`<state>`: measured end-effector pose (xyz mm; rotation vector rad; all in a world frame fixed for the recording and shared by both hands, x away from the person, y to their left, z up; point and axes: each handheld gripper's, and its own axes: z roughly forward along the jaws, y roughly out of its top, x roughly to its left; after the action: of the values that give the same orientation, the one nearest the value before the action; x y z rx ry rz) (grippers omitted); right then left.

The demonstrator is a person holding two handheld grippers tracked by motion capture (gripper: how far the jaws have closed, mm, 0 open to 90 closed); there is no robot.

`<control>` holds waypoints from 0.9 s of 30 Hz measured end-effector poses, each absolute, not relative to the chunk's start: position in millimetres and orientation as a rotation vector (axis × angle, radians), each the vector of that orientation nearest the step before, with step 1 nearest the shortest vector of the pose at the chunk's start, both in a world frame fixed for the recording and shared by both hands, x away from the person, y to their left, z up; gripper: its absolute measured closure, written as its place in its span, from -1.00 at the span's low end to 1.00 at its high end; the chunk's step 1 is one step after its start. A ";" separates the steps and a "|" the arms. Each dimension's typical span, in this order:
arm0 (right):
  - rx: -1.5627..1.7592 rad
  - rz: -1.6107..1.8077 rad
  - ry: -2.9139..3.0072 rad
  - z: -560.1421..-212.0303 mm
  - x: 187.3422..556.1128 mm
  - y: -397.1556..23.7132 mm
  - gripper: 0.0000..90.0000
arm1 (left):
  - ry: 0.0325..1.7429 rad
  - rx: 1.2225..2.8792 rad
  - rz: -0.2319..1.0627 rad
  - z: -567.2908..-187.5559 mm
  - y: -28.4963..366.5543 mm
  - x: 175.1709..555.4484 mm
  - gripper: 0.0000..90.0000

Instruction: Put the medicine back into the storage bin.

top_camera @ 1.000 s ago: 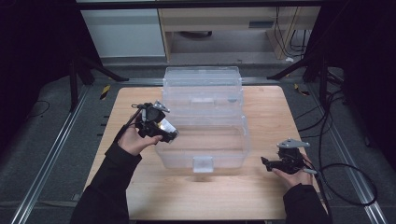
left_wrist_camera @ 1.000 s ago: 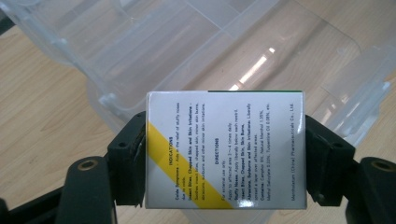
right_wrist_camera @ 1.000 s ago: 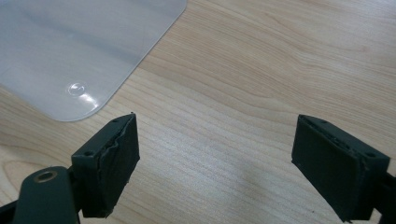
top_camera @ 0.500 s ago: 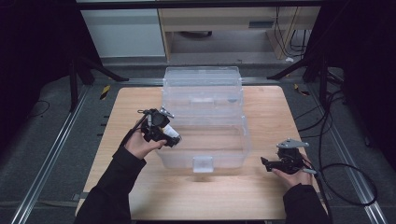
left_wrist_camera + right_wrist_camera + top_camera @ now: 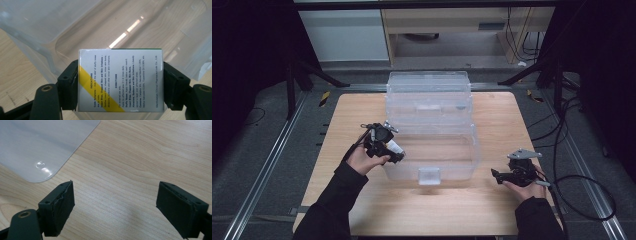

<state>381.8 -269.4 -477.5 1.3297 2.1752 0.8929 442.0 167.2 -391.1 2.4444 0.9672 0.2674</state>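
Note:
A clear plastic bin point(image 5: 432, 150) stands open in the middle of the wooden table point(image 5: 362, 110), its lid point(image 5: 428, 92) raised at the back. My left gripper point(image 5: 394, 152) is at the bin's left rim, shut on a small white box point(image 5: 120, 80) with a yellow stripe and printed directions. In the left gripper view the box hangs over the bin's rim and inside point(image 5: 105, 32). My right gripper point(image 5: 495, 175) rests low near the table's right front, open, with bare wood between its jaws. A corner of the bin point(image 5: 40, 145) shows at the upper left of the right gripper view.
A cable point(image 5: 582, 190) trails from the right gripper off the table's right edge. Metal rails point(image 5: 267, 165) run along both sides of the table. Dark stand legs point(image 5: 312, 70) and a cabinet lie beyond the far edge.
My left gripper has carried the white box down and to the right, to the bin's left rim. The right gripper has stayed put.

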 end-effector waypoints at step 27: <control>1.314 0.885 2.183 -478.2 382.1 -269.2 -0.66 | 0.975 2.487 0.234 -411.3 165.6 443.9 -0.40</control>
<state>382.1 -269.2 -478.2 1.3137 2.1834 0.8854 443.9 165.6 -411.3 2.4869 0.9748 0.2343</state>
